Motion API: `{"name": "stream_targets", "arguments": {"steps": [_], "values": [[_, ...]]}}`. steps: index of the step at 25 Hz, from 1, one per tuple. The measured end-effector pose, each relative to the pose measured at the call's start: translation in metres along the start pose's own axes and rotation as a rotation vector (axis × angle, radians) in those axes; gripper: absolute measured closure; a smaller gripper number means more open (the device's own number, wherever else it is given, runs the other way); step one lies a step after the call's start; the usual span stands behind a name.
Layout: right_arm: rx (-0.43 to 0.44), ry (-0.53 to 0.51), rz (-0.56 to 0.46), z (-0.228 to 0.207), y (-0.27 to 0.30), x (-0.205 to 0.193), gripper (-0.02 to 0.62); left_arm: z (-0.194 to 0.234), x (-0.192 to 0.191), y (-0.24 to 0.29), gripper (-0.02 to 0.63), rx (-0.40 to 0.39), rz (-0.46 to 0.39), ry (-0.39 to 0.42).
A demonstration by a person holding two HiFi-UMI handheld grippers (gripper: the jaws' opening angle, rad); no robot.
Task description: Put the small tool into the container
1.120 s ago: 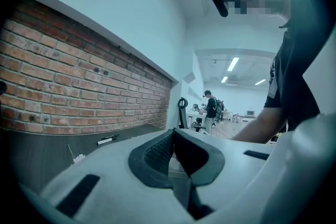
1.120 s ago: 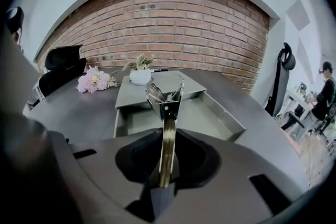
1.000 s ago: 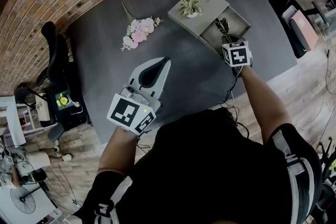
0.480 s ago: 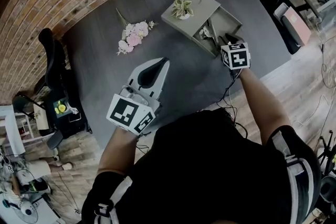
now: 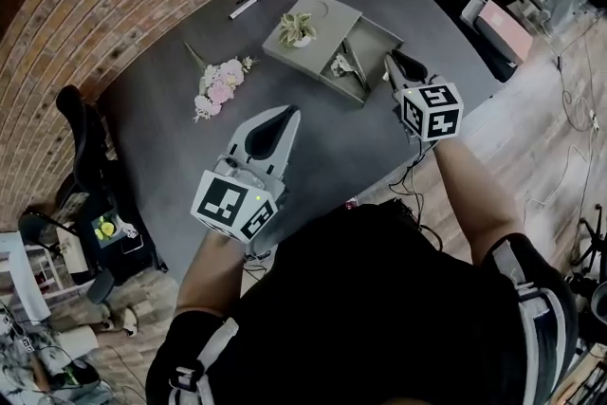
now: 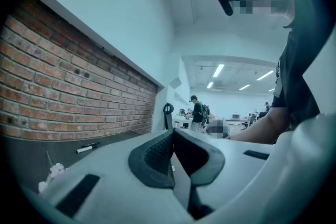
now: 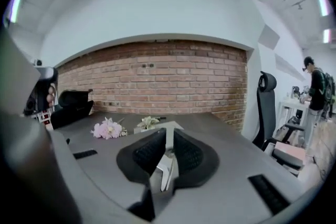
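Observation:
The grey container [image 5: 327, 10] sits at the far side of the dark table [image 5: 161, 123], with its open compartment toward me. The small tool [image 5: 350, 64], dark-handled with pale metal, lies inside that compartment. My right gripper [image 5: 392, 61] hovers just off the container's near right corner; its jaws are closing with a narrow gap and hold nothing. In the right gripper view the gap [image 7: 167, 131] shows only the container's grey edge [image 7: 169, 126] and a glint of metal beyond. My left gripper [image 5: 288, 113] hangs over mid-table, shut and empty, as its own view [image 6: 173, 134] confirms.
A small potted plant [image 5: 297, 27] stands on the container's lid. Pink flowers [image 5: 219, 86] lie to its left, and two markers [image 5: 248, 0] near the far edge. An office chair [image 5: 80, 136] stands off the table's left and another [image 7: 267, 107] off its right.
My right gripper has drawn back from above the open compartment to beside the container's corner. The tool now lies in the compartment. The left gripper has stayed put.

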State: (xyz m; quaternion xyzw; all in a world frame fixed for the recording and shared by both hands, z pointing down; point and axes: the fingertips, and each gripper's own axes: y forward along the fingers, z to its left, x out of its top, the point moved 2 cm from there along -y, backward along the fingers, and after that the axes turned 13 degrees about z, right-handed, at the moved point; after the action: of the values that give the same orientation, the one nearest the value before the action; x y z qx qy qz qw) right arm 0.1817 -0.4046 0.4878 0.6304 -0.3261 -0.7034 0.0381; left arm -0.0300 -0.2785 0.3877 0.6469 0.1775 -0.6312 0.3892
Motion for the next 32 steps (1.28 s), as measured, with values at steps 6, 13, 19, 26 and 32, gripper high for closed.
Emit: {"name": "stream_targets", "arguments": {"steps": [6,13,19,26,32], "values": [[0.013,-0.031,-0.206,0.011,-0.06,0.04,0.597,-0.012,0.009,0.005,0.597,-0.044,-0.02,0.02],[0.066,-0.051,-0.409,0.031,-0.128,0.071,0.597,-0.027,0.019,0.003,0.597,-0.066,-0.033,0.062],[0.065,-0.084,-0.463,0.045,-0.162,0.074,0.597,-0.039,0.02,0.003,0.597,-0.08,-0.022,0.094],[0.041,-0.083,-0.477,0.045,-0.182,0.07,0.598,-0.051,0.025,-0.001,0.597,-0.092,-0.02,0.125],[0.041,-0.087,-0.475,0.052,-0.19,0.067,0.598,-0.058,0.024,-0.002,0.597,-0.095,-0.012,0.129]]}}
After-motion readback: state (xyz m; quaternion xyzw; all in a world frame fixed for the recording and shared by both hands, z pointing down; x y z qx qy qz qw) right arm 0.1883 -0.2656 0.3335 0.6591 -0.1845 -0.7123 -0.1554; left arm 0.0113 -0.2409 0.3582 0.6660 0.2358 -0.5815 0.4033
